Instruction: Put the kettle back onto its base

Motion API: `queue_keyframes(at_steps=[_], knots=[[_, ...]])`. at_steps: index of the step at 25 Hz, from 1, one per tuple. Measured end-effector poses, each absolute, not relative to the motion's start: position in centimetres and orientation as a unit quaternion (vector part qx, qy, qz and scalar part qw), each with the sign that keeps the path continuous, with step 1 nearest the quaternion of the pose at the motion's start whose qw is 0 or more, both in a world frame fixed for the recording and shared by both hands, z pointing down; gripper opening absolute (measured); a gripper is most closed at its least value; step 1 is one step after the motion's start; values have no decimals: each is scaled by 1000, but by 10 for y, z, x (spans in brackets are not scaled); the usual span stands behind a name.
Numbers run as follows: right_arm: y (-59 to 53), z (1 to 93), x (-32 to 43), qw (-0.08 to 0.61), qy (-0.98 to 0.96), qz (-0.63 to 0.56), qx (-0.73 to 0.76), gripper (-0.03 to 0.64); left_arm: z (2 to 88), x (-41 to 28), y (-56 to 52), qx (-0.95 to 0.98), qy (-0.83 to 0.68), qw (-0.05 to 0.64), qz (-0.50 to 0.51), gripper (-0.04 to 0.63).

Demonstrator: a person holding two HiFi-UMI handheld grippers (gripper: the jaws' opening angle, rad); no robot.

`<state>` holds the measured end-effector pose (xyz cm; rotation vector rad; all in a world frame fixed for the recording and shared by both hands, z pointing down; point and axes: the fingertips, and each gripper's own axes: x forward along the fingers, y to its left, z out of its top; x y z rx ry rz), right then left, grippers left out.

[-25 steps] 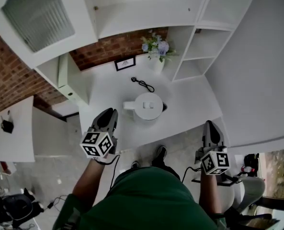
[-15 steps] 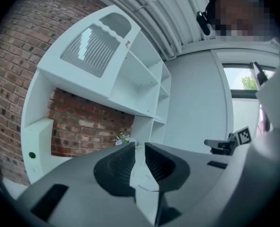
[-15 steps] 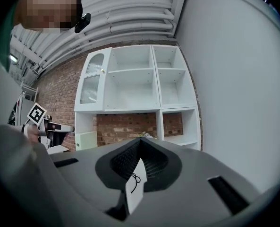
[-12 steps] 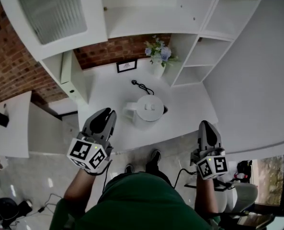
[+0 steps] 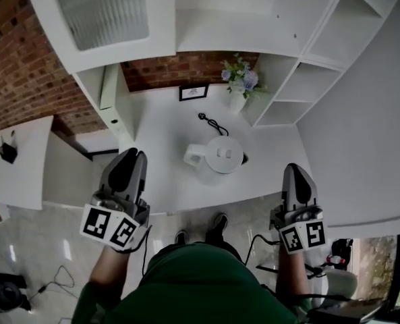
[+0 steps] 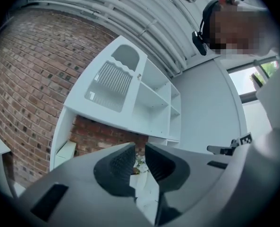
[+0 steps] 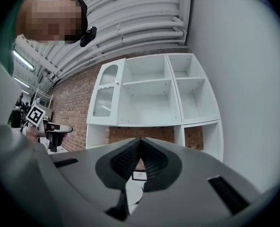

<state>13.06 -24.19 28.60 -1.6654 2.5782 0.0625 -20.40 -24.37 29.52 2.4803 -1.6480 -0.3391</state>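
Left claw (image 5: 133,155) and right claw (image 5: 295,171) flank kettle (image 5: 220,157) at counter (image 5: 166,181) edge.

Grey tapered left tool (image 5: 131,155) and right tool (image 5: 297,171) with ribbed dark pads; behind each, a white cube (image 5: 112,227) of black square markers and a trailing black cable (image 5: 256,246); green top (image 5: 200,285), dark shoes (image 5: 219,223)

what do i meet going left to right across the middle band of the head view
grey left gripper → white plastic kettle with its handle on the left, on the white counter → grey right gripper
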Motion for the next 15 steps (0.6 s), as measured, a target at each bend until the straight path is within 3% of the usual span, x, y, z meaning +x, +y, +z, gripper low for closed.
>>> queue_keyframes(at_steps=[7,15], knots=[[-261,298,145,32,842,9,-539,14,302,-195,-251,817,-563,73,-102,77],[-292,317,170,21,847,-7,-530,12,360,-176,-268,797,-588,124,-64,77]])
